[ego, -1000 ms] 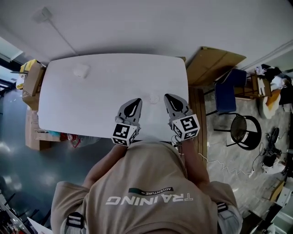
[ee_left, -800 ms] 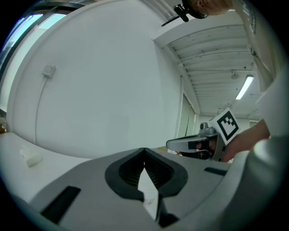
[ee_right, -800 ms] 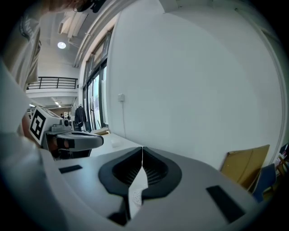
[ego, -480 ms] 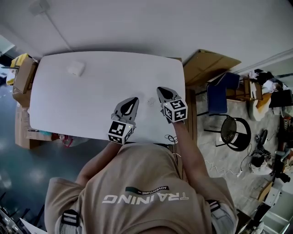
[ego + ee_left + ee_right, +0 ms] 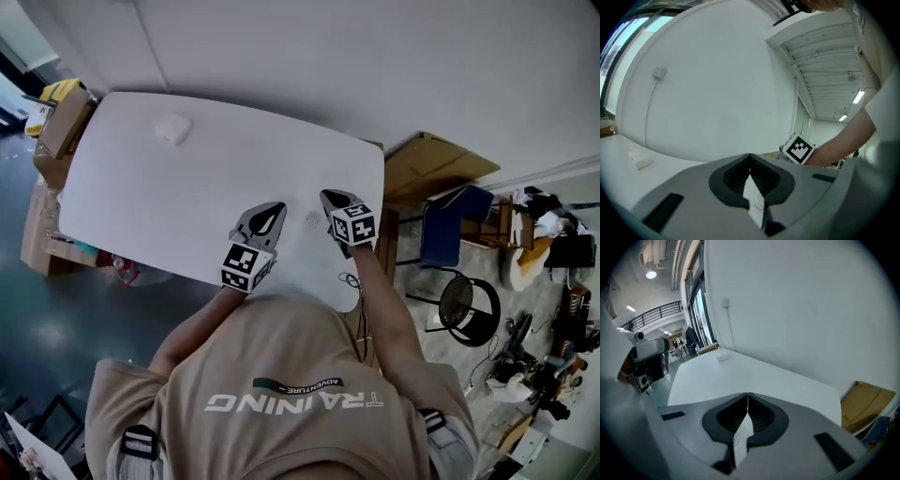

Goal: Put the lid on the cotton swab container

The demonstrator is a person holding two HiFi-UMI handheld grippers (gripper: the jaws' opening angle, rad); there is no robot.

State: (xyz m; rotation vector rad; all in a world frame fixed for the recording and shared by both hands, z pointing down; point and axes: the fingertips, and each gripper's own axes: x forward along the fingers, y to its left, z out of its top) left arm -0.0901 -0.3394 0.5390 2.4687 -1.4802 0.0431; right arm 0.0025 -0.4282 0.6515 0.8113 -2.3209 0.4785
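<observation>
The person stands at the near edge of a white worktop, bent over it, with one tool in each hand. The left hand-held gripper hangs low over the near part of the worktop. Its own view shows the jaws pressed together, with nothing between them. The right hand-held gripper is just beside it to the right, and its jaws are likewise closed tip to tip and hold nothing. Its marker cube shows in the left gripper view, with the person's forearm behind it.

Between the two tools a faint round shape lies on the worktop, touching neither. It looks clear and is too dim for me to tell whether it is the cotton swab container or its lid. Well apart from both tools, near the far left corner, sits a small white object.

Cardboard boxes stand off the left end of the worktop. On the floor to the right are a flat sheet of cardboard, a blue chair and a round black stool.
</observation>
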